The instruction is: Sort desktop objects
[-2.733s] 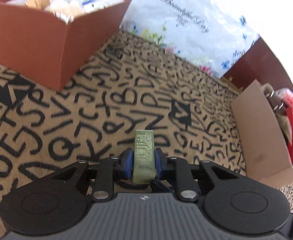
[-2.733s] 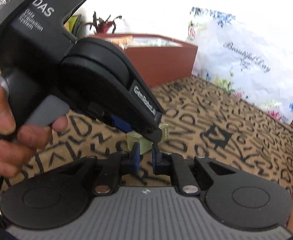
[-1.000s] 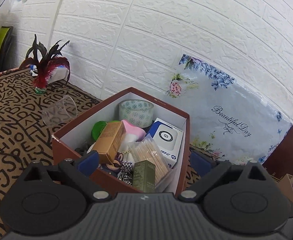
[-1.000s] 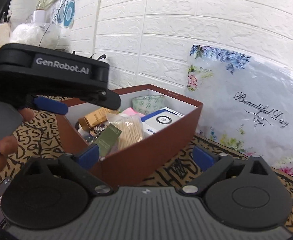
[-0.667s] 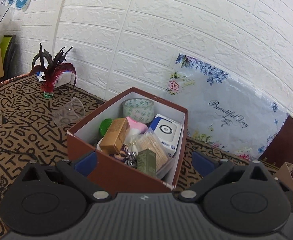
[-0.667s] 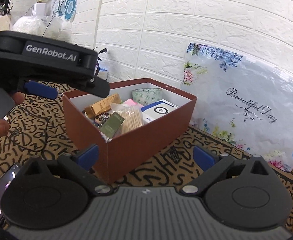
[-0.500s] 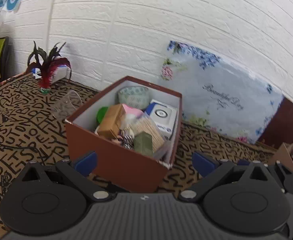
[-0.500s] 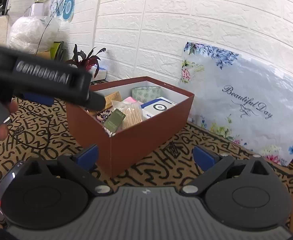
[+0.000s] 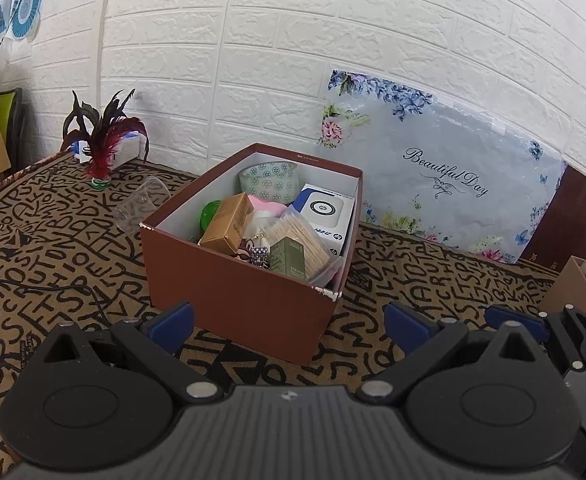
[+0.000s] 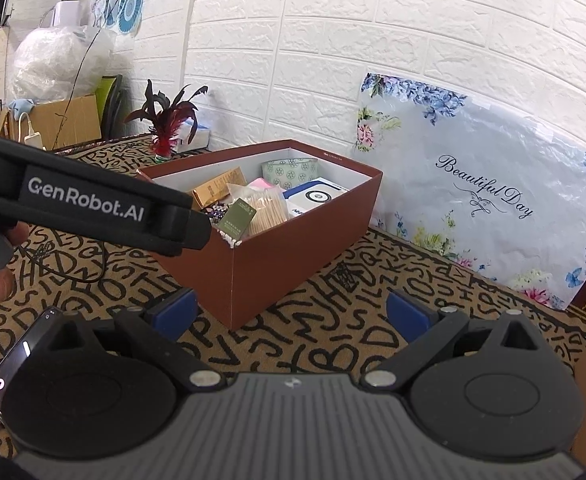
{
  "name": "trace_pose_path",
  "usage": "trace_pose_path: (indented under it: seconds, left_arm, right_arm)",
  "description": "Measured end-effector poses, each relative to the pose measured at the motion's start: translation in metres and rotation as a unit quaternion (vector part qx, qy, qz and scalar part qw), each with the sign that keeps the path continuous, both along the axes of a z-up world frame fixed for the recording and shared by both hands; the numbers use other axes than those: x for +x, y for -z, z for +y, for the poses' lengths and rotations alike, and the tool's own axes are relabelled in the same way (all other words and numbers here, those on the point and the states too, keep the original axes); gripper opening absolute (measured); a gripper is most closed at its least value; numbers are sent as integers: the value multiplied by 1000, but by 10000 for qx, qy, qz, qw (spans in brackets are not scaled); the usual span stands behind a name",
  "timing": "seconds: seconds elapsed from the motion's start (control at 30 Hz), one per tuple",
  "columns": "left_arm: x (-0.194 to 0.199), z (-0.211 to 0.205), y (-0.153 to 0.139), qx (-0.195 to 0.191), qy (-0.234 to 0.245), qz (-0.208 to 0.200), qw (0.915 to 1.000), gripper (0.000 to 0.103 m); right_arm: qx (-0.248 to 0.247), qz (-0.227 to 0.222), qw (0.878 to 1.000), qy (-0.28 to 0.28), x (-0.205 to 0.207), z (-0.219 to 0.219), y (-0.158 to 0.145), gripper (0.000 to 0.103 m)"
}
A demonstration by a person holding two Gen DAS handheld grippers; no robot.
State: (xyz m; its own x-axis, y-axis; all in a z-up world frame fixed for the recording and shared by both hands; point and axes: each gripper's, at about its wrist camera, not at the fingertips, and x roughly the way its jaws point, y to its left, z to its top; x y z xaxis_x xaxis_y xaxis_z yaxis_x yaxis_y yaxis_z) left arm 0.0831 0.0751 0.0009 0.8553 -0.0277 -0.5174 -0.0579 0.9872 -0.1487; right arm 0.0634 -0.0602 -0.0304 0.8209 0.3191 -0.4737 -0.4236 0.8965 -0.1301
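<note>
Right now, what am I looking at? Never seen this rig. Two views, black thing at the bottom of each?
No robot arm here: a person holds a two-finger tool in each hand, with a fisheye camera on each looking along its fingers. The black shape at the bottom is the tool itself. The left tool and the right tool are both open and hold nothing. Ahead, on a letter-patterned cloth, stands a brown box filled with small items, among them a green carton, a tan carton and a bag of cotton swabs. The right view also catches the left tool from the side.
</note>
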Motion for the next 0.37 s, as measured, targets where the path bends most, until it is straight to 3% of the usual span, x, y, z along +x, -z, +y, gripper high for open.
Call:
trace_pose_path:
  seconds: [0.37]
  left_arm:
    - [-4, -4, 1, -59, 51, -34, 10000, 103]
  right_arm:
    - [-16, 87, 9999, 74, 0, -3, 3, 99]
